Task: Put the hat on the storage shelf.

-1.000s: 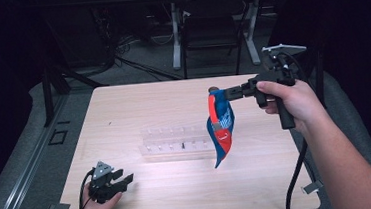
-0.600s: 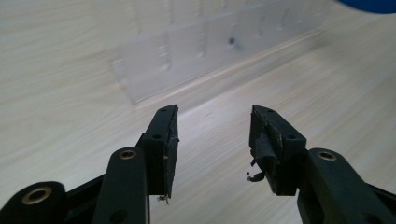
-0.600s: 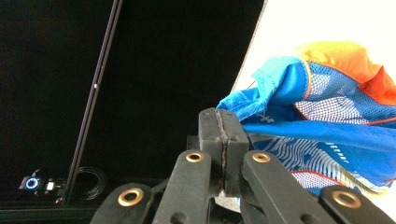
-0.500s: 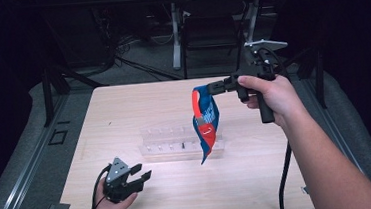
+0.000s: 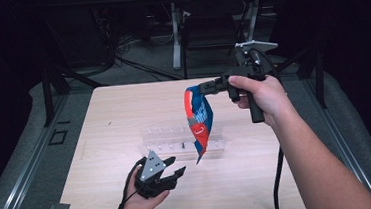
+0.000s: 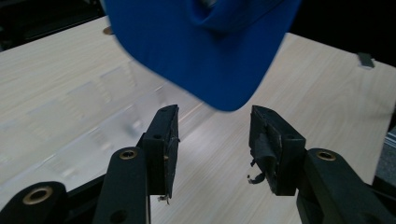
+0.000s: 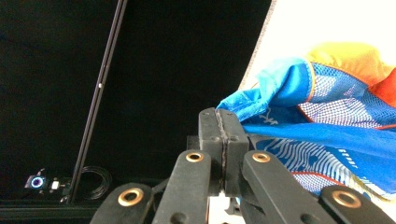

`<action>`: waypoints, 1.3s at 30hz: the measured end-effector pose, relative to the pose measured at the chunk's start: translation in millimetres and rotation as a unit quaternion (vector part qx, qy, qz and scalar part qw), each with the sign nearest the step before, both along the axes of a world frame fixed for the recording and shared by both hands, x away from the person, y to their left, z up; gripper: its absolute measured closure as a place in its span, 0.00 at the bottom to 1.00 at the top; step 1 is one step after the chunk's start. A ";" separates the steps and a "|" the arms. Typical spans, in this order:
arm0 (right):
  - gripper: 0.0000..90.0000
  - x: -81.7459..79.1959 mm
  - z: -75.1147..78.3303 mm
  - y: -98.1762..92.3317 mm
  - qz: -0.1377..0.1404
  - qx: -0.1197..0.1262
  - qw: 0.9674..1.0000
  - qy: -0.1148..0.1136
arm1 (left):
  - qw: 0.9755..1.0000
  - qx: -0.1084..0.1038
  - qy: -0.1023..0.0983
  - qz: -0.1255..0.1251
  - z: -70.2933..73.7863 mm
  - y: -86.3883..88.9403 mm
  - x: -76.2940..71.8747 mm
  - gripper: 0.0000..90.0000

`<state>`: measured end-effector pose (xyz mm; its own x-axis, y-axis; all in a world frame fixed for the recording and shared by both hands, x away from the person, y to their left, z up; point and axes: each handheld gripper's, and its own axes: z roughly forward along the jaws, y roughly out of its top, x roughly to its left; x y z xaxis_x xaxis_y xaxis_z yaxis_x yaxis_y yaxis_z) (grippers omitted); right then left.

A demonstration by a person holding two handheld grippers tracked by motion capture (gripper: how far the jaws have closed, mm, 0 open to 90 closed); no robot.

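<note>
A blue, red and orange mesh garment point(image 5: 200, 121) hangs by its top corner over the table, and my right gripper point(image 5: 201, 89) is shut on that corner. In the right gripper view the jaws point(image 7: 225, 116) are closed together with the blue hem of the garment point(image 7: 327, 135) caught at their side. My left gripper point(image 5: 177, 166) hovers above the table's front, just left of the garment's lower tip. Its jaws have just been opening. In the left gripper view the garment's blue bottom edge point(image 6: 201, 51) hangs just beyond the gripper point(image 6: 212, 114), and the pads do not touch it.
A clear plastic rack point(image 5: 171, 145) lies across the middle of the light wooden table point(image 5: 123, 109), behind the left gripper and under the garment; it also appears blurred as the rack point(image 6: 93, 121) in the left gripper view. Dark floor, table legs and cables surround the table.
The left hand has moved right and upward from the front left toward the garment's lower tip. The right hand has carried the garment a little to the left.
</note>
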<state>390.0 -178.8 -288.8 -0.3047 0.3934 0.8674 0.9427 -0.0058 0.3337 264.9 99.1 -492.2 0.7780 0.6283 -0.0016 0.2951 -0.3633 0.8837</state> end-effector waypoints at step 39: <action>1.00 1.4 -9.9 18.5 0.009 0.013 1.000 -0.010 | 0.997 0.047 -0.044 0.036 16.4 -18.6 20.3 0.98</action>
<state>391.3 -160.2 -298.7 -0.3283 0.3646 0.8714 0.9361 0.0024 0.3517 285.2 80.5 -475.8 0.7256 0.6764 0.1262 0.2470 -0.4272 0.8698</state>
